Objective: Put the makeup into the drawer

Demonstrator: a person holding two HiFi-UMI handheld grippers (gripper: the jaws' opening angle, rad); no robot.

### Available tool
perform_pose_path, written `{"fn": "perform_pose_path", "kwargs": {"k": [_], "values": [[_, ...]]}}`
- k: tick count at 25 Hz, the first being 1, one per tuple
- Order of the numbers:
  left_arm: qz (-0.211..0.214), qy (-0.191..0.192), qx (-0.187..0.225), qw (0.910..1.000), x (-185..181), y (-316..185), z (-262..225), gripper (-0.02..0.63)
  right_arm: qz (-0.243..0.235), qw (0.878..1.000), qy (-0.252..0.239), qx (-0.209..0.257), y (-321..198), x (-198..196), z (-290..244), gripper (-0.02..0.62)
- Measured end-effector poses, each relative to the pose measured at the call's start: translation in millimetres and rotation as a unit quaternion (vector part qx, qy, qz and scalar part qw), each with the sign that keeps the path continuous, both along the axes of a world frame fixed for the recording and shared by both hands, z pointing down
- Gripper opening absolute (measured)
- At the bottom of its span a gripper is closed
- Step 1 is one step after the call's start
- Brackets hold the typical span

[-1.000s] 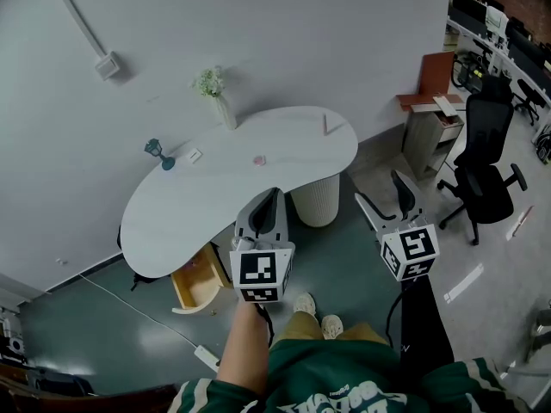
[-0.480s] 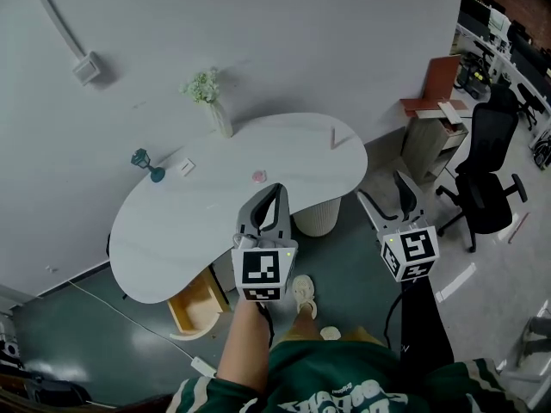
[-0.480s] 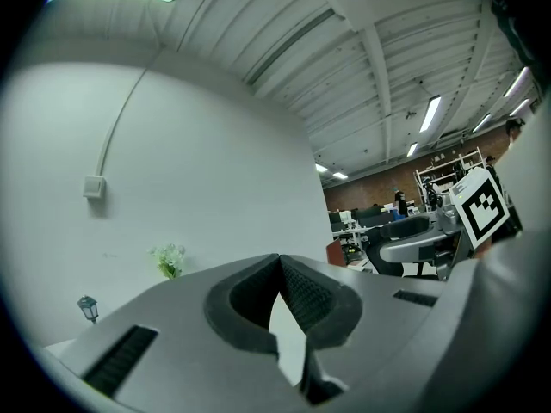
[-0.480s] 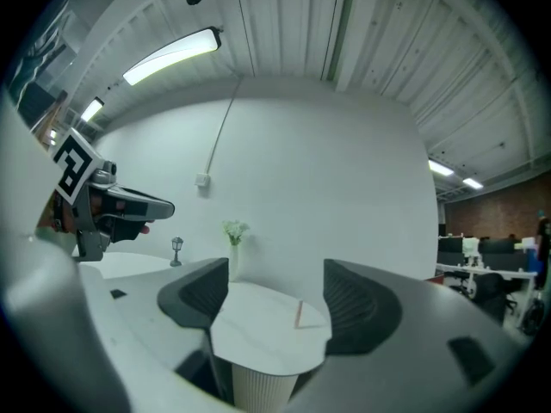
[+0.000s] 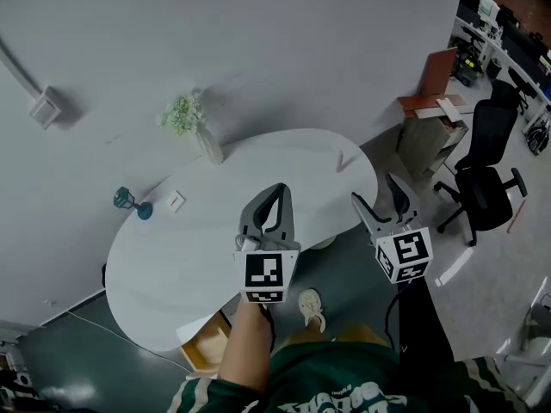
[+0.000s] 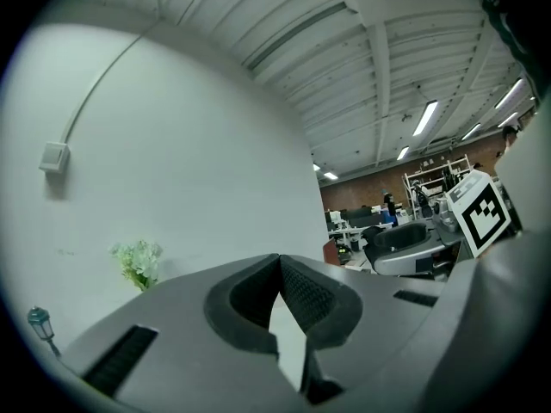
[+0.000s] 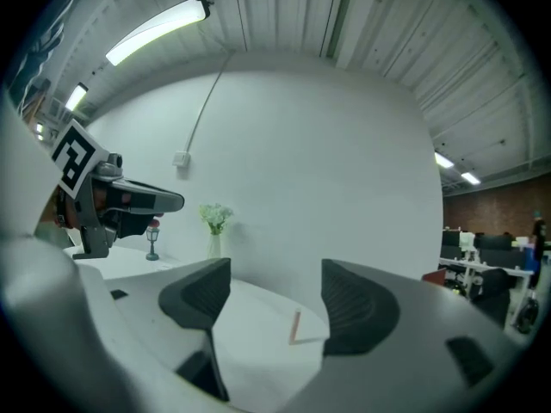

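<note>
Hovering by table (image 5: 172,256): L gripper (image 5: 275,189) shut, R gripper (image 5: 376,192) closing slightly, empty.

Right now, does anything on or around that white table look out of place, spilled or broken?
Nothing looks spilled or broken, and the vase of flowers stands upright. Only the wooden drawer stands out: it juts open from under the white table, past its near edge.
</note>
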State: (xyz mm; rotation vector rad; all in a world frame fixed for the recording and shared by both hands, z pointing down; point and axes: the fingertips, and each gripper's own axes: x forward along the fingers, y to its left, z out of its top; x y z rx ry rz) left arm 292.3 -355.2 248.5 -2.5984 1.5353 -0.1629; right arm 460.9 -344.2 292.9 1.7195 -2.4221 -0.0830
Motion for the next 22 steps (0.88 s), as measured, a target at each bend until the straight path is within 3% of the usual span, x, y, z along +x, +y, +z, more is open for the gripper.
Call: {"fn": "perform_pose_path", "kwargs": {"k": [11,14,18,22], "values": [[0.05,0.03,-0.027,0.9979,13,-69,37,0.0,0.013,0.997,0.015,-0.069,-64,-9,72,0.3],[0.049,0.022,-0.026,0.9982,16,-82,49,0.0,0.019,0.997,0.016,-0.078,-81,-7,92,0.287],[0.037,-0.017,0.003,0.9992,20,-98,60,-0.002,0.016,0.995,0.014,-0.1,-108,-2,124,0.285],[0.038,-0.016,-0.013,0.9991,27,-114,78,0.0,0.024,0.992,0.006,-0.125,-135,6,160,0.28]]}}
